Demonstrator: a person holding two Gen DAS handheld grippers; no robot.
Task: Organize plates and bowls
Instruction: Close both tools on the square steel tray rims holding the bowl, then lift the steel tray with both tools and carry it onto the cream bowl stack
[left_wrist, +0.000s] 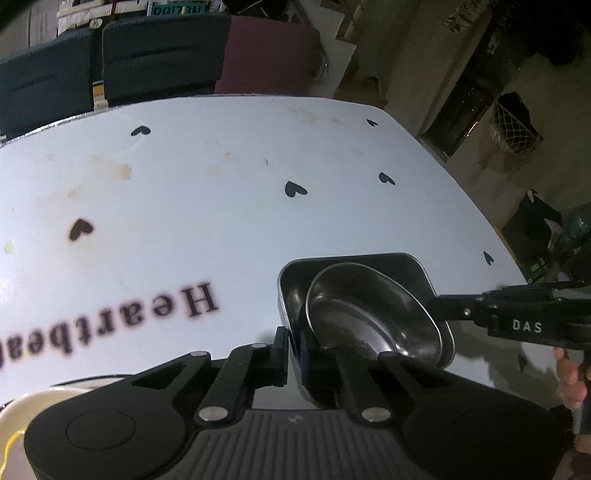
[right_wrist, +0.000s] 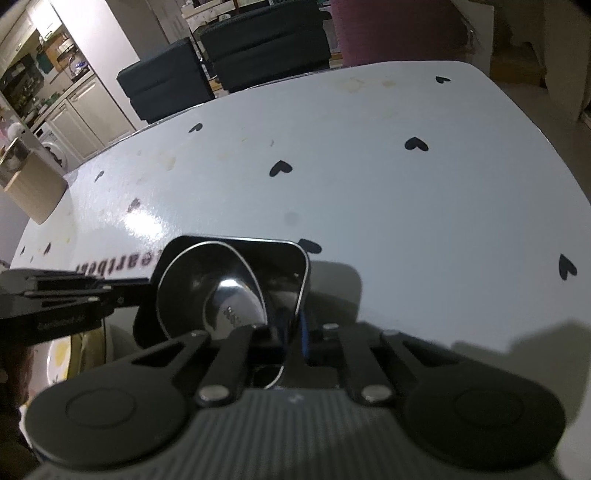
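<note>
**Both grippers clamped on the steel tray, bowl riding inside**

So the thing in play is a dark rectangular metal tray (left_wrist: 413, 269) with a round steel bowl (left_wrist: 373, 317) nested in it, tilted a bit against one wall. Nothing else in the bowl that I can see, just reflections. The tray sits near the front edge of the white heart-print table (left_wrist: 221, 206), just right of the "Heartbeat" lettering (left_wrist: 110, 325).

The left gripper (left_wrist: 293, 354) is pinched on the tray's near rim. The right gripper (right_wrist: 291, 339) is pinched on the opposite rim, so it's a two-handed grab. Looks to me like the pick-up step, grip done, lift not yet.

Next move probably needs both hands rising together and level, or that loose bowl slides. A cream plate (left_wrist: 22, 410) peeks in left of the tray, maybe where stuff gets stacked.
</note>
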